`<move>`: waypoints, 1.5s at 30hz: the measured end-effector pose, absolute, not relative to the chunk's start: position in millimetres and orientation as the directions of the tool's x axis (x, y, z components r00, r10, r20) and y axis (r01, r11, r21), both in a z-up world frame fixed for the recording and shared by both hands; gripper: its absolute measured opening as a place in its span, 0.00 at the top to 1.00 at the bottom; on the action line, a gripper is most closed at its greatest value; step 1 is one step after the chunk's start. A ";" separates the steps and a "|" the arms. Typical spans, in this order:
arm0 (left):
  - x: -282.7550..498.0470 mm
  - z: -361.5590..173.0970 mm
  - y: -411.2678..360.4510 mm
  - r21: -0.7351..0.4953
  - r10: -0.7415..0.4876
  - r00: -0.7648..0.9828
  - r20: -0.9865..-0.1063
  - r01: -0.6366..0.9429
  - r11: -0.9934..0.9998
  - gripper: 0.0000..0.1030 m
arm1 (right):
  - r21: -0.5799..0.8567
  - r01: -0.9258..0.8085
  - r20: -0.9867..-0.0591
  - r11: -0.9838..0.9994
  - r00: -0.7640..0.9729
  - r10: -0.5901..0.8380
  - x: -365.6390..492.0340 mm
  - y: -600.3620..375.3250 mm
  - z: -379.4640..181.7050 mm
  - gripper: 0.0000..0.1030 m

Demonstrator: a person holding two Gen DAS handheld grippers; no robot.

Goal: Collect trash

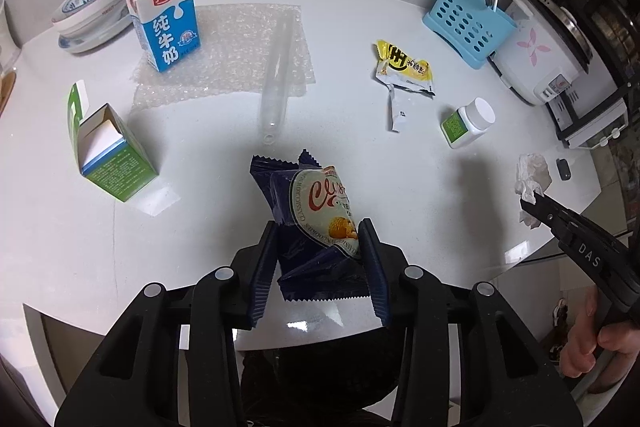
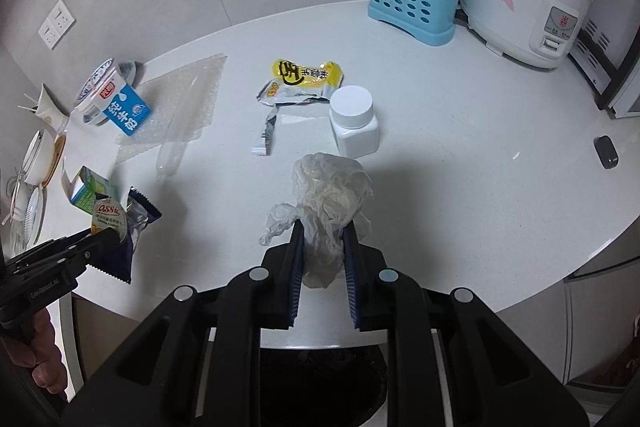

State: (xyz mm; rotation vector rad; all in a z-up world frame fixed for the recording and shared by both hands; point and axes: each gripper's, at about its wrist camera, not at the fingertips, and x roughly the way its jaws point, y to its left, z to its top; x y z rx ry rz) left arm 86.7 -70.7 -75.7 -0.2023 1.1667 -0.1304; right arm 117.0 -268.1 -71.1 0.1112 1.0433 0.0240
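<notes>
Both tongs hang near the round front edge of the white counter (image 1: 440, 195), with bare room just beyond them. The left tongs (image 1: 320, 239) are clamped on a blue snack wrapper (image 1: 312, 211), its long side pointing away. The right tongs (image 2: 322, 239) squeeze a crumpled tissue (image 2: 328, 203). A white bottle (image 2: 354, 123) and yellow wrapper (image 2: 304, 79) lie beyond.

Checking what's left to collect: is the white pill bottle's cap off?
No, the white pill bottle stands on the table with its round cap seated on top.
</notes>
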 end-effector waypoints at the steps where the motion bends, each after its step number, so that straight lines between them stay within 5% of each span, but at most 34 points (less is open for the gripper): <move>1: 85.4 -75.2 -70.4 -0.227 -0.207 0.391 -0.897 -0.004 0.974 0.62 | 0.103 0.027 -0.859 0.994 0.506 0.076 114.8 -266.3 -69.6 0.83; 45: -21.2 -65.1 -92.6 -0.281 -0.248 0.416 -0.875 -0.020 0.959 0.65 | 0.121 -0.124 -0.835 0.985 0.523 0.169 13.6 -257.4 -51.8 0.83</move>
